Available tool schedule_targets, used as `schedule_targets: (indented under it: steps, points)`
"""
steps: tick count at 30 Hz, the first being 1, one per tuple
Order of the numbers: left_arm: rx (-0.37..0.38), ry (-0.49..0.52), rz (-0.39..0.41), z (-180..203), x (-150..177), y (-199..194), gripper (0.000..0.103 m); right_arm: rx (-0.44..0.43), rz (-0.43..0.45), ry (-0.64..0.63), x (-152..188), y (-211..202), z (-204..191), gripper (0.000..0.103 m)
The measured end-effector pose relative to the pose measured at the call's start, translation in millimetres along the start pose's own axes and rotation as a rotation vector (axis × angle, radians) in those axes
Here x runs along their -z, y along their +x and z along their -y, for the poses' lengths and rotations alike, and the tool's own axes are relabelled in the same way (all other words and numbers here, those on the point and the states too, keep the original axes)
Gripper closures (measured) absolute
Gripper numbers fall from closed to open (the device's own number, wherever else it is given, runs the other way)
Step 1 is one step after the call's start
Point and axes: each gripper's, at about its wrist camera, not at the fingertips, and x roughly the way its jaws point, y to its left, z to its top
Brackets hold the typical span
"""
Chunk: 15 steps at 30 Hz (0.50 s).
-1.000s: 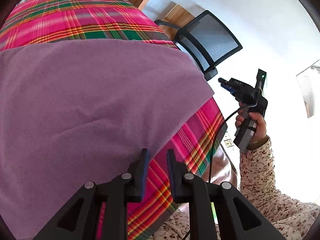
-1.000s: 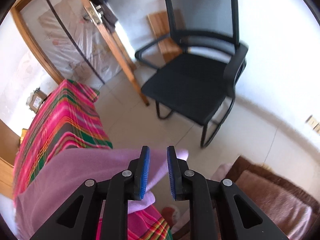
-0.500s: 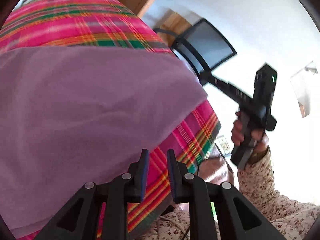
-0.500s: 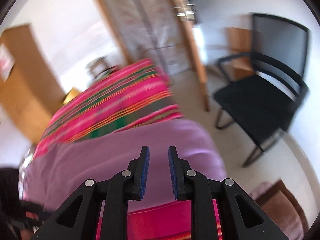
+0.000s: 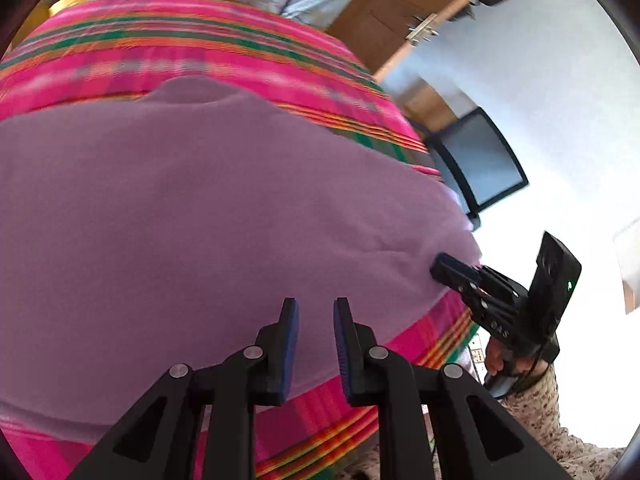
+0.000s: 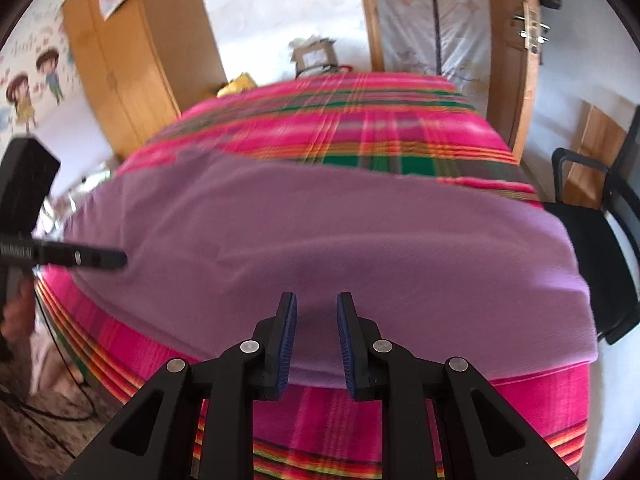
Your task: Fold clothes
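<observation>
A purple garment (image 5: 224, 232) lies spread flat over a pink plaid cloth (image 5: 192, 48) that covers the surface, and it fills most of what lies ahead of both grippers. The left gripper (image 5: 315, 312) hangs above the garment's near edge with its blue-padded fingers (image 5: 289, 340) standing apart and nothing between them; the purple fabric reaches from just under its tips far forward and off to its left. To its right, the right gripper (image 5: 444, 267) points its tip at the garment's near right corner, held by a hand (image 5: 504, 360) in a flower-print sleeve (image 5: 560, 432). Seen from its own camera, the right gripper (image 6: 317, 312) also has its fingers spread over the near hem with an empty gap, its jaws having just been opening a little. Off to its left the left gripper (image 6: 108, 258) shows as a dark bar tipped toward the garment's left end. A black chair (image 6: 600, 248) stands beyond the garment to the right, and a wooden wardrobe (image 6: 120, 72) rises far ahead to the left.
</observation>
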Motion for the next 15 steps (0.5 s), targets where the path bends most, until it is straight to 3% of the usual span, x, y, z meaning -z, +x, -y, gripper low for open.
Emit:
schedule_targets:
  steps: [3,9,15]
  points:
    - [-0.02,-0.031,-0.009,-14.5,6.3,-4.1,0.085,0.027,-0.007,-0.029,8.8,-0.9,-10.5,0.081]
    - [0.075,-0.079,-0.018,-41.7,20.6,-15.6,0.086,0.092,0.002,-0.068,21.0,-8.0,-25.9,0.08]
    - [0.104,-0.056,-0.024,-50.4,24.6,-21.3,0.086,0.137,-0.004,-0.044,17.3,-14.7,-37.5,0.08]
